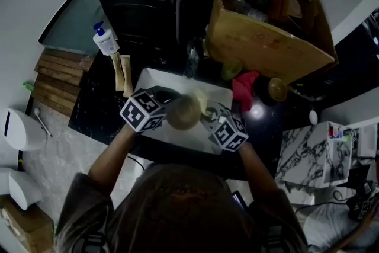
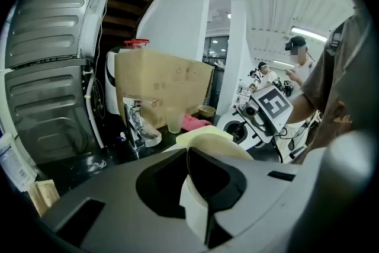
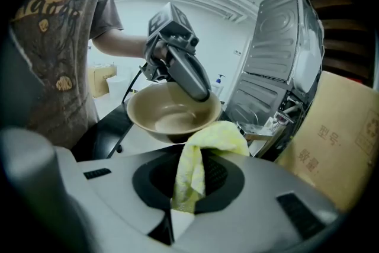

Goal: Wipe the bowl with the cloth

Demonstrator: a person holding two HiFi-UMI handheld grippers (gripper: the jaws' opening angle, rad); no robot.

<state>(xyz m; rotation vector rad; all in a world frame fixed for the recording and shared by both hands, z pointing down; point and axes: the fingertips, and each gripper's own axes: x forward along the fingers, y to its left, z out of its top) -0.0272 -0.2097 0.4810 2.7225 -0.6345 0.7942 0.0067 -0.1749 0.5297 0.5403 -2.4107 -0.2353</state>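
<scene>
A tan bowl (image 1: pixel 183 112) hangs over the white sink (image 1: pixel 157 77), between my two grippers. My left gripper (image 1: pixel 168 102) is shut on the bowl's rim; in the left gripper view that rim (image 2: pixel 207 148) stands edge-on between the jaws of the left gripper (image 2: pixel 201 201). My right gripper (image 1: pixel 205 114) is shut on a yellow cloth (image 3: pixel 198 154), whose free end lies against the outer wall of the bowl (image 3: pixel 172 112). In the right gripper view the left gripper (image 3: pixel 188 77) reaches over the bowl's far rim. The cloth (image 1: pixel 200 100) shows just right of the bowl in the head view.
A chrome tap (image 2: pixel 137 122) stands behind the sink. On the dark counter are a cardboard box (image 1: pixel 266 32), a pink cloth (image 1: pixel 244 89), a clear cup (image 2: pixel 174 120), a small bowl (image 1: pixel 277 89) and a soap bottle (image 1: pixel 105 39). A metal rack (image 3: pixel 278 62) rises at the back.
</scene>
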